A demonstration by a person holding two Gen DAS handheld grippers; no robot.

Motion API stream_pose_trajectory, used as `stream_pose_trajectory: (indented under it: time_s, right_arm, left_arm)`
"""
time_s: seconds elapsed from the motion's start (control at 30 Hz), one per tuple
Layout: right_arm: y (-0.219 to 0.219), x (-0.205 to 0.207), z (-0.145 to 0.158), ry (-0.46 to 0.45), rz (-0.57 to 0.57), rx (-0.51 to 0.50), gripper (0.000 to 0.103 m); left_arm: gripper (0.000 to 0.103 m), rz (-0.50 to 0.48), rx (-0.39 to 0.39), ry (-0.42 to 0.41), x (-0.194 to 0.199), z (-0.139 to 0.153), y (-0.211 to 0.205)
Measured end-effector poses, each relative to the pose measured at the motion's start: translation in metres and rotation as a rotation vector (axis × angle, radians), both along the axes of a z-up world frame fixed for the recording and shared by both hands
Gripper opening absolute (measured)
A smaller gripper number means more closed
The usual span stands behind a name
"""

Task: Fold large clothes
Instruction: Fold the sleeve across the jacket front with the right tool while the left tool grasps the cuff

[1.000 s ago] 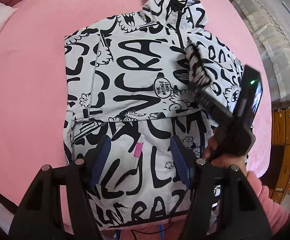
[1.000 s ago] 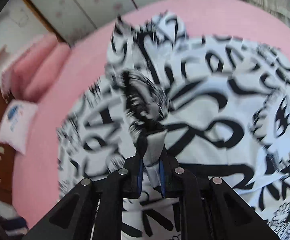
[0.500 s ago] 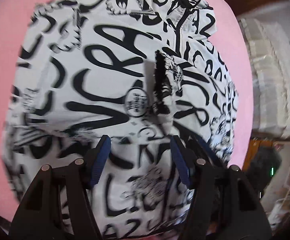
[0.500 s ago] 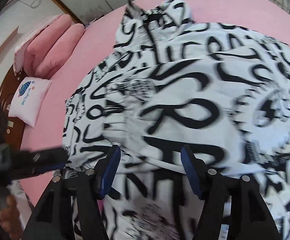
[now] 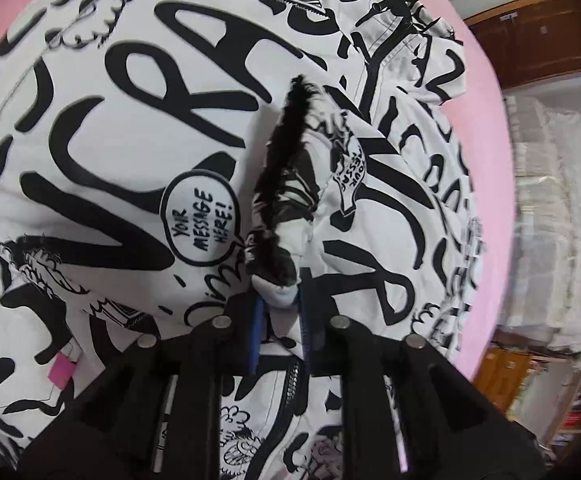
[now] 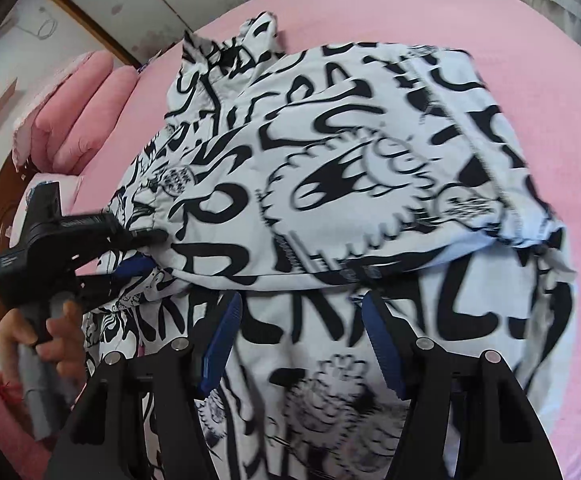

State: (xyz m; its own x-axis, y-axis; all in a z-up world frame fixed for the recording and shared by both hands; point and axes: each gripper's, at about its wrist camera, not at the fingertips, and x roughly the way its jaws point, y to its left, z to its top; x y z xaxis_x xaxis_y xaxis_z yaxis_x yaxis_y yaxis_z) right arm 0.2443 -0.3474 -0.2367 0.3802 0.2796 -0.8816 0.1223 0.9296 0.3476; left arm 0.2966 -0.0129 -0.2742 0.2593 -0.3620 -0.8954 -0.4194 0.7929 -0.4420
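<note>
Garment: the white jacket with black graffiti lettering lies spread on the pink bed, hood end toward the far side, hem end near the person, so there is room to fold it.

Sleeves: both look laid in across the body, so I judge the sleeve stage nearly done and the lengthwise fold still to come.

Cuff: the dark ribbed cuff stands up in a ridge near the jacket's middle, just right of the "YOUR MESSAGE HERE!" bubble, because it is pinched from below.

Left gripper: its blue pads have just been closing and now clamp the near end of the cuff fabric between them, apparently to pull that sleeve flat or reset it.

Right gripper: jaws stand apart with nothing between them, hovering above the jacket's near part; I take it as freed to seek a new hold lower down.

Left hand: in the right wrist view it grips the tool handle at the left edge of the jacket, the tool nosing into the cloth there.

Pillows: stacked at the far left of the bed, well apart from the jacket.

Risk: thick padded cloth may spring back once released.
</note>
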Motion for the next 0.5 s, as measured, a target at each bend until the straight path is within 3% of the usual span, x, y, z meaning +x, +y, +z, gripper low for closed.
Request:
stream_pose_trajectory:
  time_s: [0.13, 0.2, 0.3, 0.43, 0.5]
  right_arm:
    - [-0.016, 0.0, 0.005, -0.011, 0.01, 0.001, 0.064]
    - [-0.021, 0.002, 0.008, -0.026, 0.017, 0.009, 0.064]
    - [-0.022, 0.008, 0.009, -0.039, 0.035, 0.013, 0.063]
    - [-0.021, 0.011, 0.007, -0.045, 0.053, 0.02, 0.059]
    - [-0.02, 0.013, 0.004, -0.037, 0.066, 0.024, 0.045]
  left_arm:
    - [0.011, -0.01, 0.058, -0.129, 0.008, 0.036, -0.008]
    - [0.011, -0.019, 0.126, -0.197, 0.014, 0.061, -0.014]
    - [0.011, -0.004, 0.183, -0.24, 0.022, 0.076, -0.012]
    - [0.011, 0.019, 0.24, -0.152, 0.029, 0.059, -0.004]
    - [0.011, 0.033, 0.253, -0.1, 0.028, 0.038, -0.002]
